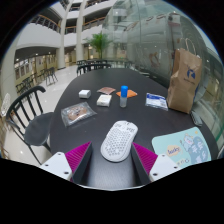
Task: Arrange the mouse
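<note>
A white perforated mouse (119, 139) lies on the dark round table (100, 118), just ahead of my fingers and partly between their tips. My gripper (112, 157) is open, with a magenta pad on each finger (78, 155) at either side. There is a gap between each pad and the mouse. A light mouse mat (185, 146) with a printed design lies to the right of the mouse, beyond the right finger.
A clear plastic packet (78, 113) lies left of the mouse. Beyond it are small white boxes (104, 99), a blue-capped bottle (124, 95), a booklet (157, 100) and a brown paper bag (185, 80). A black chair (30, 115) stands at the table's left.
</note>
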The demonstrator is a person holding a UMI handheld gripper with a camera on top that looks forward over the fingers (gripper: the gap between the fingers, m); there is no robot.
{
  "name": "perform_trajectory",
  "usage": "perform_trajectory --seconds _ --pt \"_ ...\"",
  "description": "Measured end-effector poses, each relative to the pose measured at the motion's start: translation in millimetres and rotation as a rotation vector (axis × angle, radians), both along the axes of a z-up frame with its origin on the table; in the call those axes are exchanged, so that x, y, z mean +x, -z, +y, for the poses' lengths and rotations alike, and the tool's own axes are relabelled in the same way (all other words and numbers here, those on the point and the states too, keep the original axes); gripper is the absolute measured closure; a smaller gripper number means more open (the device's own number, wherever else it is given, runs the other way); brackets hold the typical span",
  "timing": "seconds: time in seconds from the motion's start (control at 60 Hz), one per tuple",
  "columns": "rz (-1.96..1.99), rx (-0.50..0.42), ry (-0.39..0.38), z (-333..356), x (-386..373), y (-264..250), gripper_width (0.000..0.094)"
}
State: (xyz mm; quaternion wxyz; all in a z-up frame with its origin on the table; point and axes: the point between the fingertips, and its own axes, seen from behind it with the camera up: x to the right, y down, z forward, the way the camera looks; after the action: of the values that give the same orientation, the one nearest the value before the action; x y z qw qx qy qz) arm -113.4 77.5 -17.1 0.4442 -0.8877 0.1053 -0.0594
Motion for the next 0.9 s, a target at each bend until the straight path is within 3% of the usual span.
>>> perform_trajectory --seconds 0.167,0.25,0.3,0.433,0.567,0.733,0.9 --pt "0.008 -0.021 0.005 27 13 1 0.0124" --pt "0.006 -0.023 0.003 39 17 2 0.0220" --pt "0.004 -0.019 0.006 46 18 1 0.0379" --pt "0.035 0.004 -0.002 54 18 1 0.0491" --pt "0.007 -0.013 -0.070 40 18 -9 0.0523" --pt "-0.059 0.084 0.014 -26 76 -77 0.0522" --pt "-0.102 0.065 0.136 -108 161 -83 0.0523"
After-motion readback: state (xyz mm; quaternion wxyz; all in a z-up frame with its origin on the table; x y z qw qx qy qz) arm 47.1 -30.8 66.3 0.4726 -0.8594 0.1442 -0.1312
